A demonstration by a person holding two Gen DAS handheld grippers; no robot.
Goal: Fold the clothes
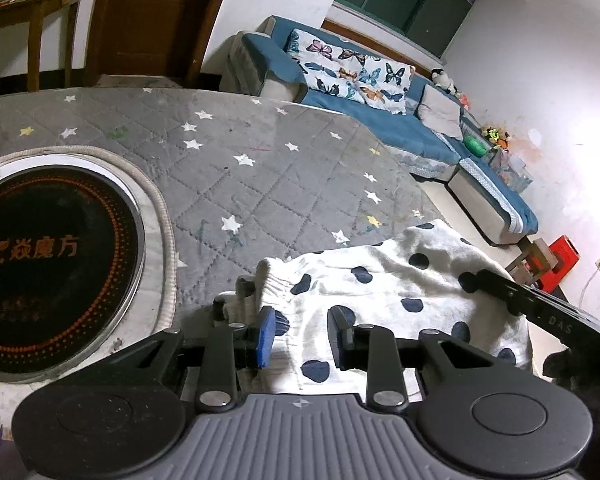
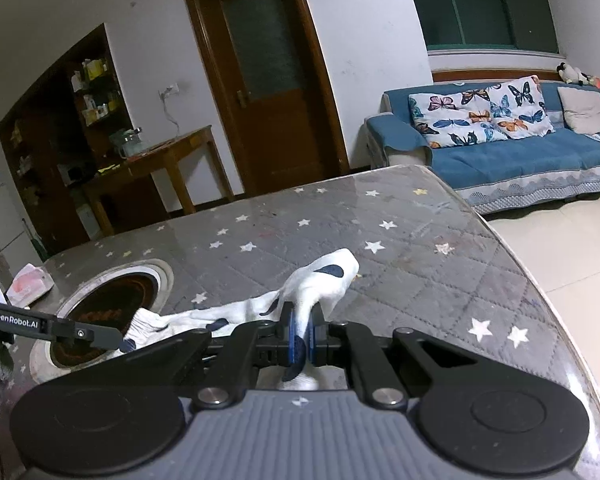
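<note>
A white garment with dark blue dots (image 1: 380,292) hangs over the near part of the grey star-patterned table cover (image 1: 240,184), stretched between both grippers. My left gripper (image 1: 302,336) has its blue pads a little apart, with a bunch of the cloth near the ribbed waistband (image 1: 268,280) filling the gap. In the right wrist view my right gripper (image 2: 300,336) is shut on a fold of the garment (image 2: 328,276), which stands up above the pads. The left gripper (image 2: 120,338) comes in from the left at the waistband. The right gripper (image 1: 470,282) reaches in from the right.
A round black hob (image 1: 52,256) is set into the table at the left, also seen as the hob (image 2: 112,304). A pink tissue pack (image 2: 30,284) lies beyond it. The table's rounded edge (image 2: 540,280) drops to a tiled floor; a blue sofa (image 2: 520,152) stands behind.
</note>
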